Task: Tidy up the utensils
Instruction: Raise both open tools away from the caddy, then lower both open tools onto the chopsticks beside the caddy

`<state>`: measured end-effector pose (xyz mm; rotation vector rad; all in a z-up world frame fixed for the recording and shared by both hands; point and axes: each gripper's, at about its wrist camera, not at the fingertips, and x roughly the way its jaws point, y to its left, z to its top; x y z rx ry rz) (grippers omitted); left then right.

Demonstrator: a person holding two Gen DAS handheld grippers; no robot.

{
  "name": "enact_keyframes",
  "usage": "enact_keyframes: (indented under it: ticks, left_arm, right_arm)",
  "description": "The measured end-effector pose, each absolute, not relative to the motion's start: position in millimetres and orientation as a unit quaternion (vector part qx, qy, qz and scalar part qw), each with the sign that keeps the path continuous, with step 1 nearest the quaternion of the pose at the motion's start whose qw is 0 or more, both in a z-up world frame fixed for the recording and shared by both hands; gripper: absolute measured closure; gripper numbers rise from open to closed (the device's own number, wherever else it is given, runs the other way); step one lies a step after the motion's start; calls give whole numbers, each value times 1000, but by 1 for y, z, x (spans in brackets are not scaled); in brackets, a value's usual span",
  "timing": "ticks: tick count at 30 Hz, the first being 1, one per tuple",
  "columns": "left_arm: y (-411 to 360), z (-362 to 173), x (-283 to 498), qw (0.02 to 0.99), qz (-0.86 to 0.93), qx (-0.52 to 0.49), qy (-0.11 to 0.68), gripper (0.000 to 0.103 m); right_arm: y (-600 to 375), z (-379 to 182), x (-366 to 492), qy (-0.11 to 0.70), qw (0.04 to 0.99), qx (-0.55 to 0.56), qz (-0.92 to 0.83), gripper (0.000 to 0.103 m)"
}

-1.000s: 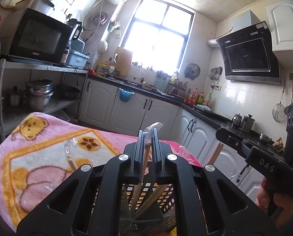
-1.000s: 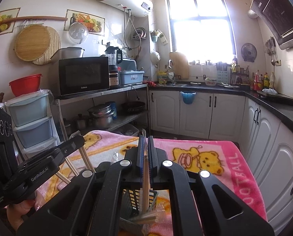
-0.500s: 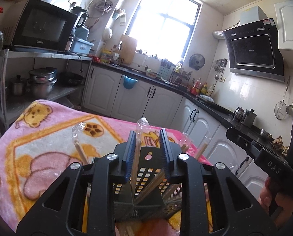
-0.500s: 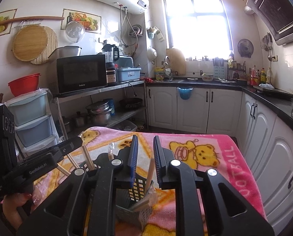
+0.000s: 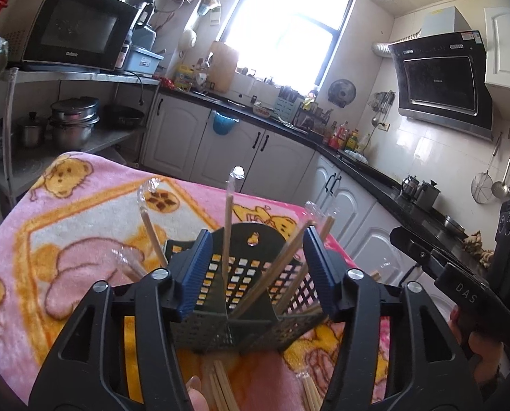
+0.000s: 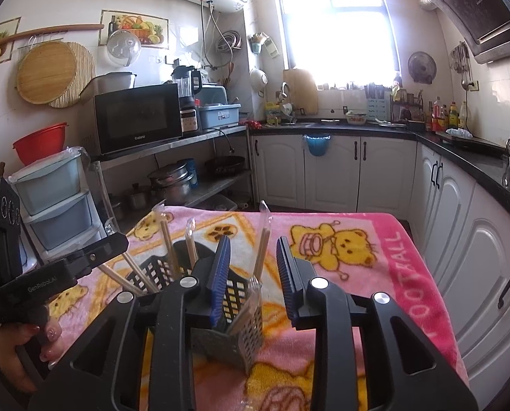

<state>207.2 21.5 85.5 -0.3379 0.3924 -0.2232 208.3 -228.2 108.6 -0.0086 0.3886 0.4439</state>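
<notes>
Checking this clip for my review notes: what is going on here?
A person holds a two-finger gripper in each hand over a dark perforated plastic utensil basket on a pink bear-print blanket. Plastic-wrapped wooden chopsticks stand in the basket. The jaws of the left gripper and right gripper have just been opening; each has a wrapped chopstick between its open jaws, no longer pinched. More chopsticks lie on the blanket near the basket.

The right gripper (image 6: 255, 270), jaws just opening, frames a wrapped chopstick pair (image 6: 262, 239) standing free in the slotted holder (image 6: 236, 315).
</notes>
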Motion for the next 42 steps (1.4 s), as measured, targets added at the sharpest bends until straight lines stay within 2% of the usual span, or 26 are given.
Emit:
enact_keyframes:
  ticks: [16, 25, 42]
  left_arm:
    - [16, 81, 177, 957, -122, -154, 212, 25]
    - [15, 69, 169, 953, -125, -156, 227, 19]
    - [20, 42, 159, 947, -109, -156, 259, 18]
  right_arm:
    - [-235, 93, 176, 221, 948, -8, 230, 66]
    - [-233, 76, 166, 244, 941, -12, 235, 66]
    - [-224, 48, 151, 282, 926, -26, 250, 66]
